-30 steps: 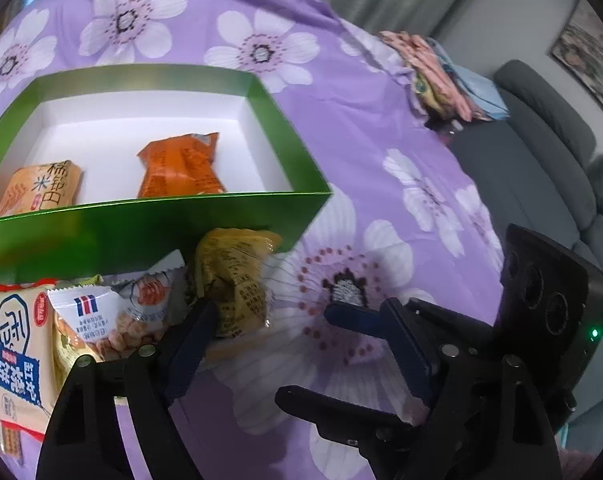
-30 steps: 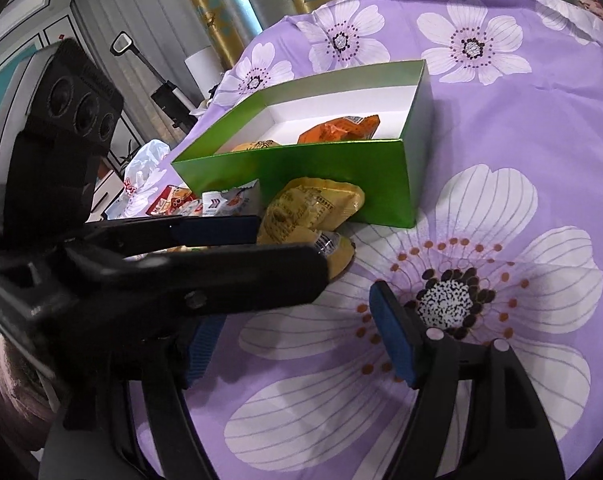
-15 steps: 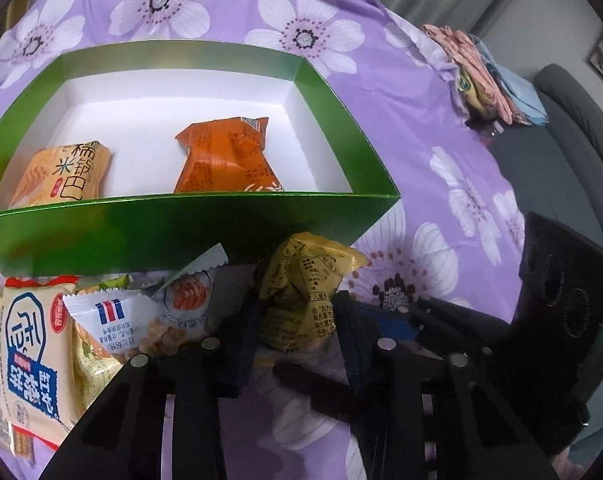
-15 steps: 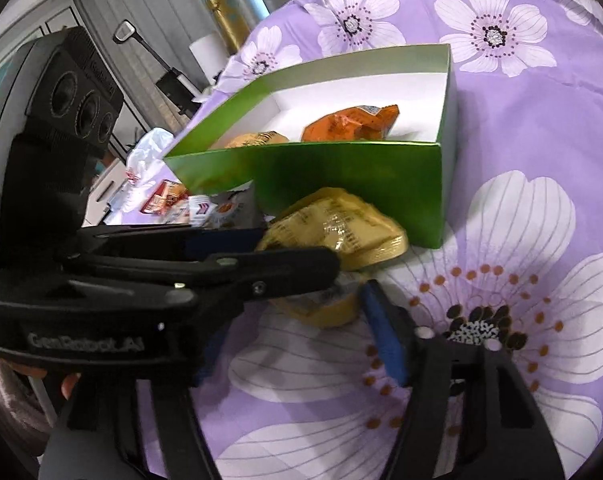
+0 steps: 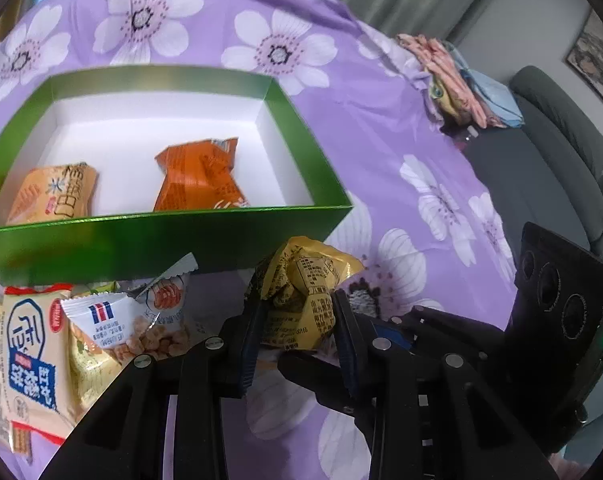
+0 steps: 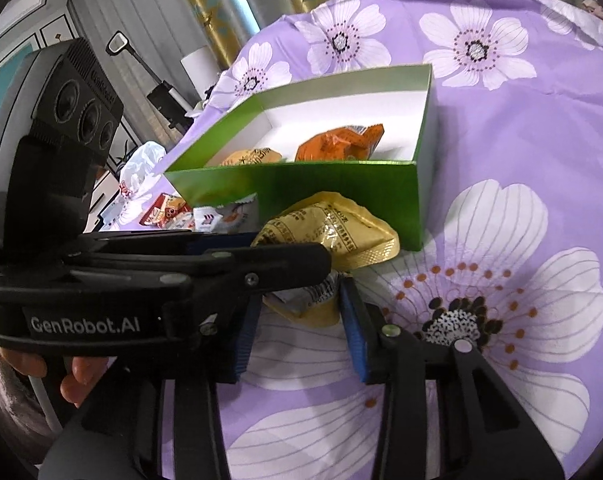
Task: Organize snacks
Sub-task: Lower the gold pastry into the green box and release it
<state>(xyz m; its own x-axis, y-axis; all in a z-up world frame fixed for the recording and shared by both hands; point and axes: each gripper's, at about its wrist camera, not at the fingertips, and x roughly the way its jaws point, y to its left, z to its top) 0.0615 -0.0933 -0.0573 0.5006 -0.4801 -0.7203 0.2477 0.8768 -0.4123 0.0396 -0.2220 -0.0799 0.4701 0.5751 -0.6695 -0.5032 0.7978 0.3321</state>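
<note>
Both grippers are closing on the same yellow snack packet [image 5: 301, 300], which lies on the purple flowered cloth [image 5: 381, 140] just in front of the green box's [image 5: 141, 240] near wall. The left gripper [image 5: 295, 320] has its fingers narrow, pressing the packet's sides; the right gripper [image 6: 301, 312] pinches the packet's near end. Pulled two ways, the crinkly wrapper could tear or slip free, and lifting low might snag the box wall, nudging the orange packet [image 5: 199, 176] inside.

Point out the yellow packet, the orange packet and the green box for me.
yellow packet [image 5: 301, 300], left wrist view, printed middle.
orange packet [image 5: 199, 174], left wrist view, centre of wrapper.
green box [image 6: 301, 182], right wrist view, near outer wall.
</note>
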